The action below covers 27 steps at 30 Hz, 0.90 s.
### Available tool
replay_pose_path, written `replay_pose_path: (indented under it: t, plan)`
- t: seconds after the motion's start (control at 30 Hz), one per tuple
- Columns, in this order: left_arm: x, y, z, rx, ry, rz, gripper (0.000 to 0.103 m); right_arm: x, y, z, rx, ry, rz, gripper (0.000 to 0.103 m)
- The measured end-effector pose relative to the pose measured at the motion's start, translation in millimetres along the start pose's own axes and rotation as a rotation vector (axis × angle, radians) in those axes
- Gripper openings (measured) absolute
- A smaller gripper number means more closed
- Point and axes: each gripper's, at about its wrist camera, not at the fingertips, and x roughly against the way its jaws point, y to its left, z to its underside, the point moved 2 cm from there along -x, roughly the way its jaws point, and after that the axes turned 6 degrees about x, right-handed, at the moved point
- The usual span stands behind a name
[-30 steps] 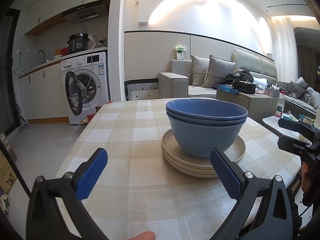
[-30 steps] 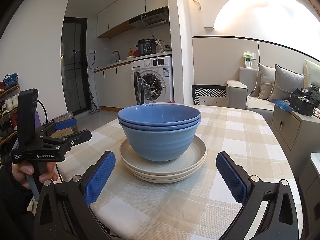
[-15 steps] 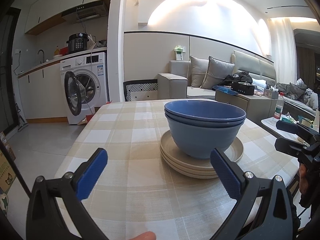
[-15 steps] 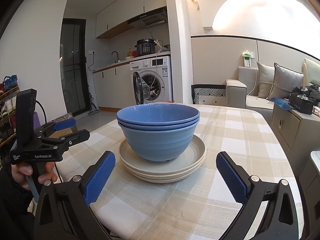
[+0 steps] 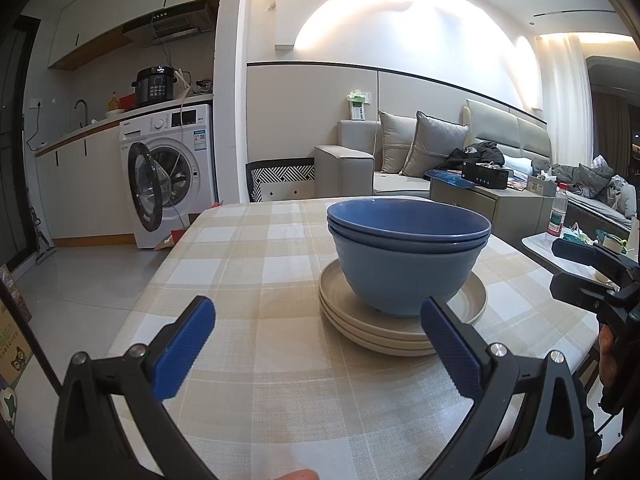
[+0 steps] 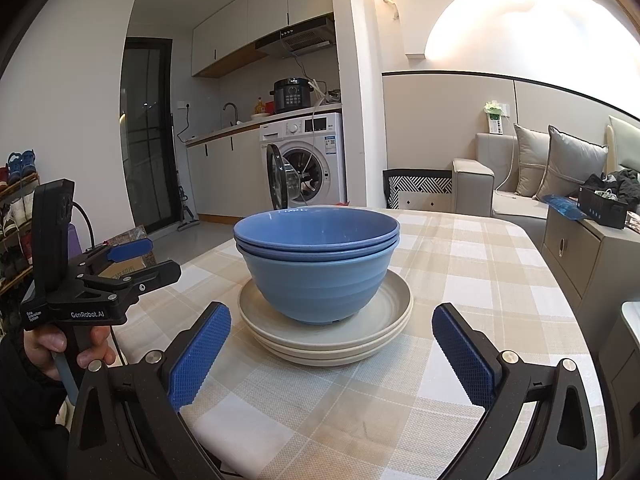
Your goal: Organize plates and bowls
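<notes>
The blue bowls (image 6: 318, 264) sit nested one inside another; I count two rims for certain and perhaps a third, and I cannot settle it from here. They stand upright on a stack of cream plates (image 6: 326, 334), three by the edges I can see, and the whole pile rests on the checked tablecloth of the table (image 6: 492, 280), toward the middle and nearer the edge where I stand than the far edge by the sofa.

To my eye the sorting is as good as done: like is nested with like, bowls atop plates, nothing tilted, and no loose dish lies elsewhere on the cloth in either view. What may be left, I judge, is only to carry the pile off somewhere, or to split bowls from plates if they are meant to stand apart; the pictures do not tell me which.

My right gripper (image 6: 332, 354) is spread wide, its blue pads either side of the pile and short of it, with nothing between them. My left gripper (image 5: 318, 346) is likewise wide open and empty, aimed at the bare cloth just left of the plates. My left hand (image 6: 66, 346) shows in the right view, wrapped round that tool's handle off the table's left edge.
</notes>
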Motion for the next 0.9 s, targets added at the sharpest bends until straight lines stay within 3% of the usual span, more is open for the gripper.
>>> replay_pose_path:
  t: [0.9]
  plan:
    - [-1.7,-5.9,4.4,-0.008,0.005,0.019,0.103,0.2,0.0,-0.1,-0.001,-0.001,0.0,0.103]
